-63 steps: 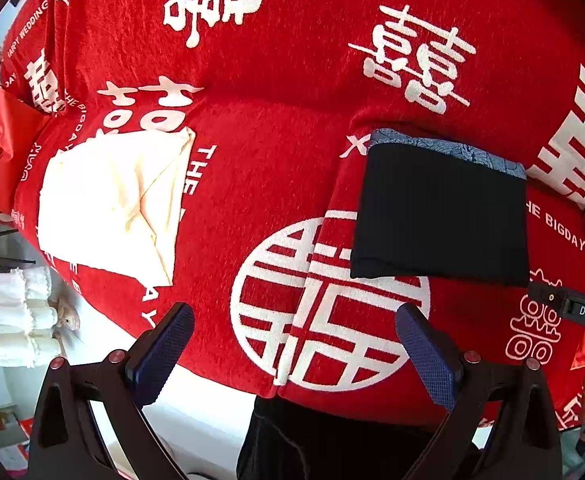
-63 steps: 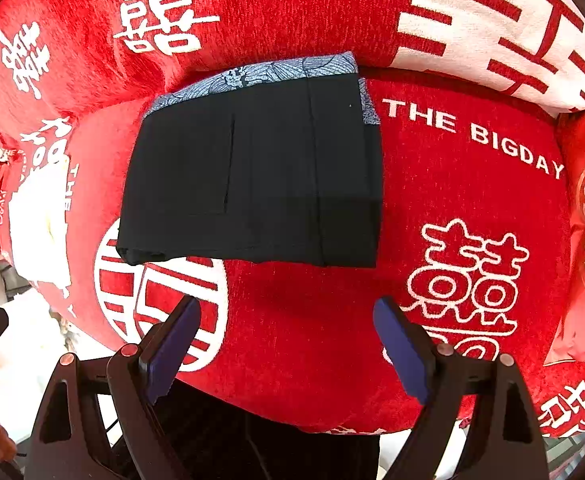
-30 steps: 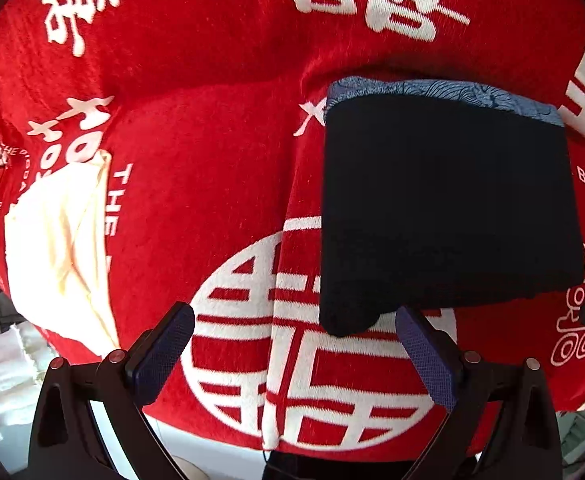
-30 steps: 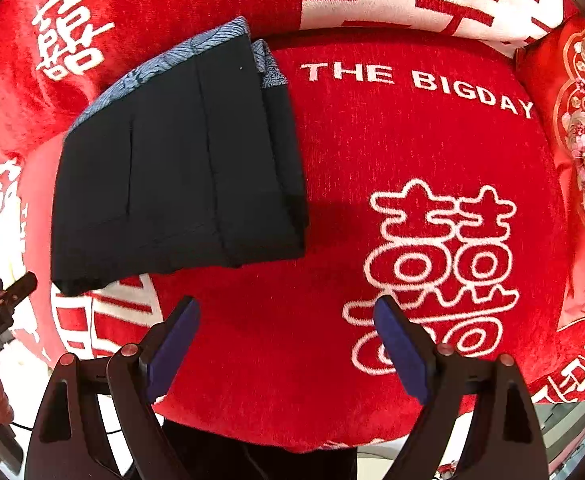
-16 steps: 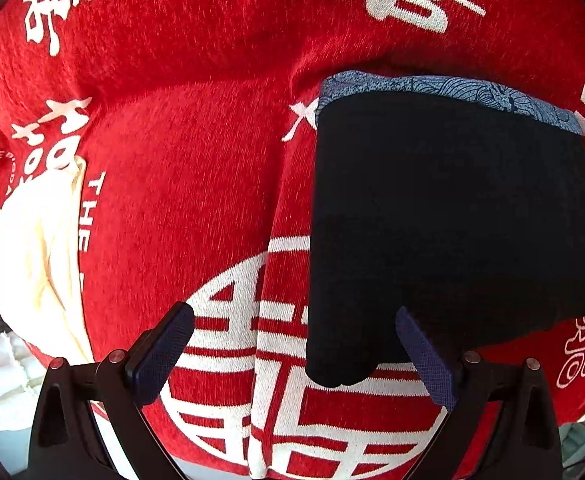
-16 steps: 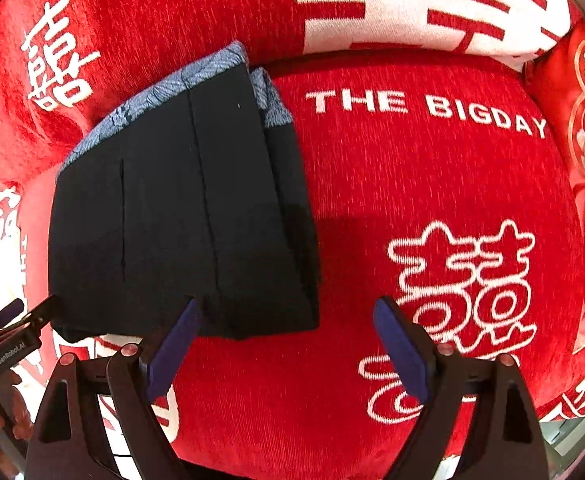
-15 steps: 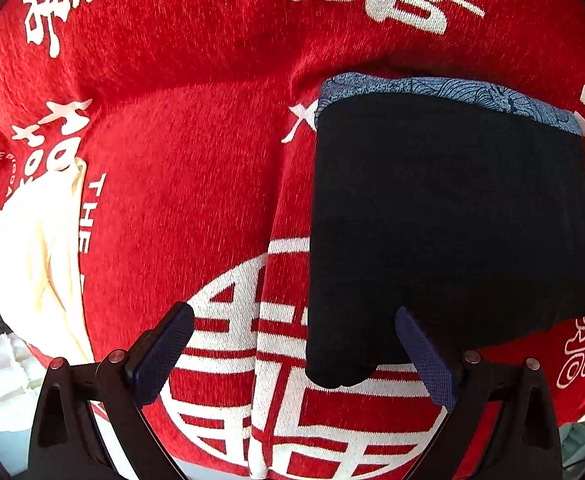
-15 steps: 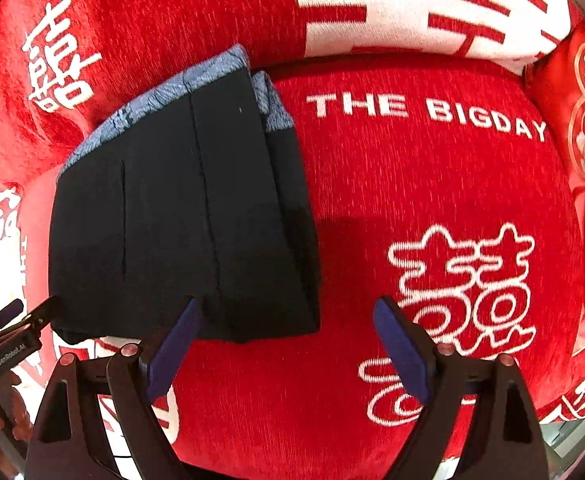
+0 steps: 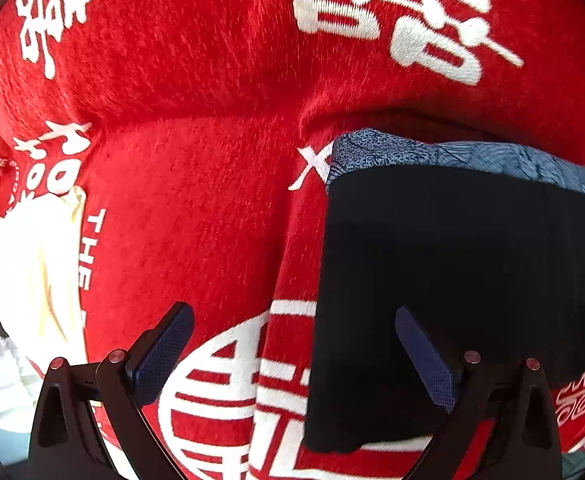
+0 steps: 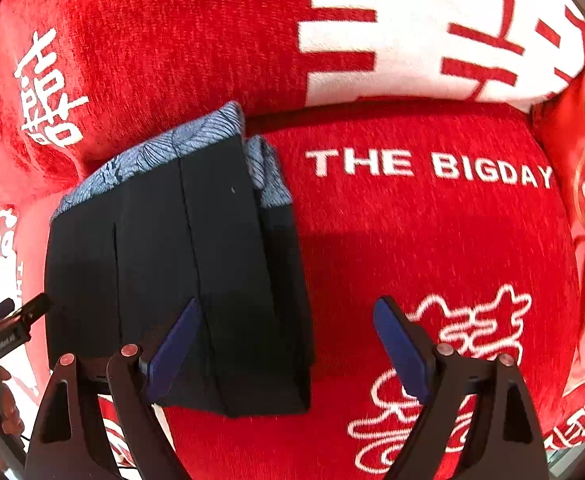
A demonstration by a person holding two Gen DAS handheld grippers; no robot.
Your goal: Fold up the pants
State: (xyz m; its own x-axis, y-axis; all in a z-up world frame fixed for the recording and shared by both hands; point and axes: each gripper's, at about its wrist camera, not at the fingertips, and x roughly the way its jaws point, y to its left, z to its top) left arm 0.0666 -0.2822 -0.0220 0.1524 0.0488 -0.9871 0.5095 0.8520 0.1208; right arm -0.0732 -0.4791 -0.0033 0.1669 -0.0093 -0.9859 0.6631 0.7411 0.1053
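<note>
Left gripper (image 9: 292,354): jaws apart, nothing clamped, over the pants' left edge. Right gripper (image 10: 288,350): jaws wide, closing, nothing pressed; the pants' right edge lies below the gap. Folded black pants (image 10: 180,272): flat on red printed cover (image 10: 412,240), blue patterned band farthest. Cream cloth (image 9: 32,276): far left.

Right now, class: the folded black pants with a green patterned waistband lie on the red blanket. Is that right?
Not quite. The waistband is blue-grey patterned, not green, as the right wrist view shows. The rest holds: the folded black pants lie on the red blanket.
</note>
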